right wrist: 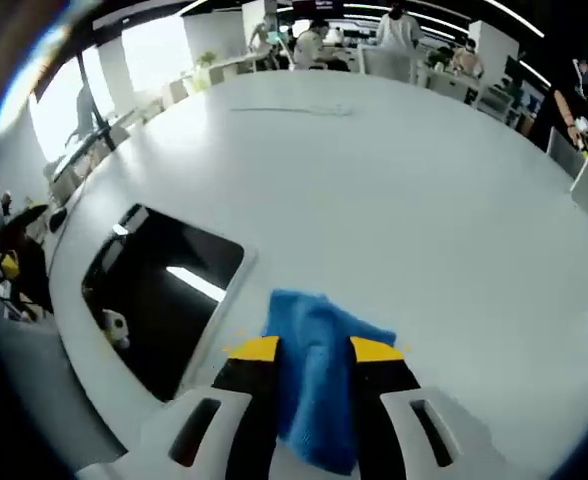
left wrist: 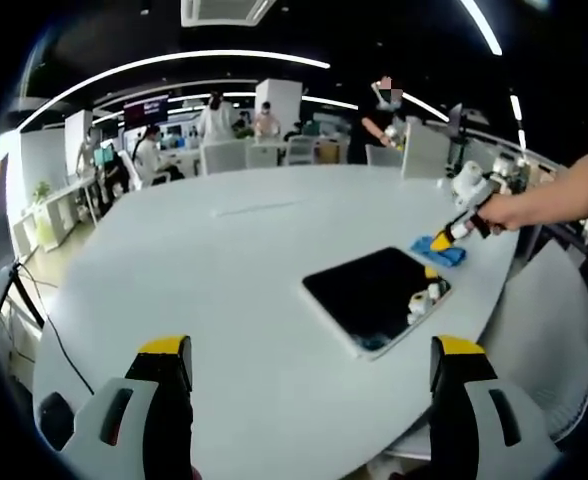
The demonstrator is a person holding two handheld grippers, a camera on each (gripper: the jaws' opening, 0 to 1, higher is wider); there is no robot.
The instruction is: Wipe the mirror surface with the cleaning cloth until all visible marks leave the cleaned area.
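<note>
We hold the blue cloth (right wrist: 319, 375) clamped in our right tongs (right wrist: 329, 349) just beside the dark mirror (right wrist: 159, 295), which lies flat near the table (right wrist: 394, 190) edge, while our left tongs (left wrist: 312, 357) hang apart, farther from it.

Low in frame, left gripper (left wrist: 312, 360) with yellow-tipped jaws spread wide over the white table (left wrist: 204, 260). Right of centre, dark mirror (left wrist: 376, 297) lying flat. At right, a hand (left wrist: 504, 212) bringing the right gripper (left wrist: 441, 239) down onto the blue cleaning cloth (left wrist: 441, 250) just beyond the mirror's far edge.
</note>
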